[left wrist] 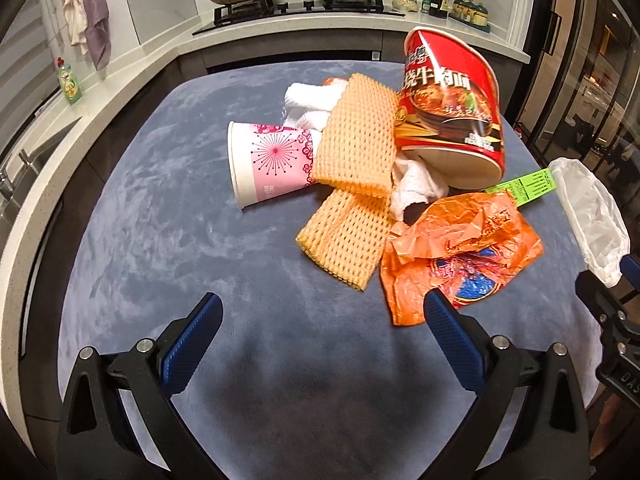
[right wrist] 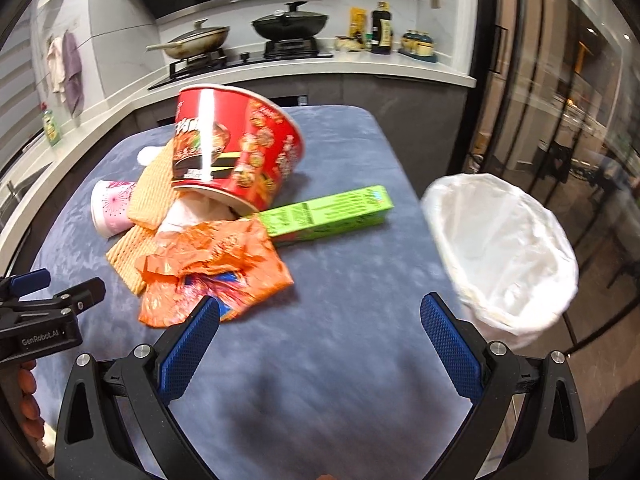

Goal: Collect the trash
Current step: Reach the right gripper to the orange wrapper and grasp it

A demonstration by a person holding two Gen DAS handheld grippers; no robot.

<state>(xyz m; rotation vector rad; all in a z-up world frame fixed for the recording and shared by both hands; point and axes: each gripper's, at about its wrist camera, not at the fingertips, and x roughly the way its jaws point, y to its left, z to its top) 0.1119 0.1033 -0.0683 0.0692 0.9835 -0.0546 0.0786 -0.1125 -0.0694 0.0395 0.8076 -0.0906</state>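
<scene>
Under the noodle tub (right wrist: pixel 236 152), half-hidden tissue (right wrist: pixel 188 210)

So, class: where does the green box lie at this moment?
In the right wrist view the green box lies flat on the blue table, right of the pile, beside the red noodle cup.

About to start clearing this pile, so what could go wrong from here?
1. The red instant-noodle tub sits tilted on crumpled white tissue; pulling anything beneath may topple it.
2. The white-lined bin stands past the table edge, so a short drop misses.
3. The crinkled orange plastic wrapper lies flat; the open left tool may slip.
</scene>
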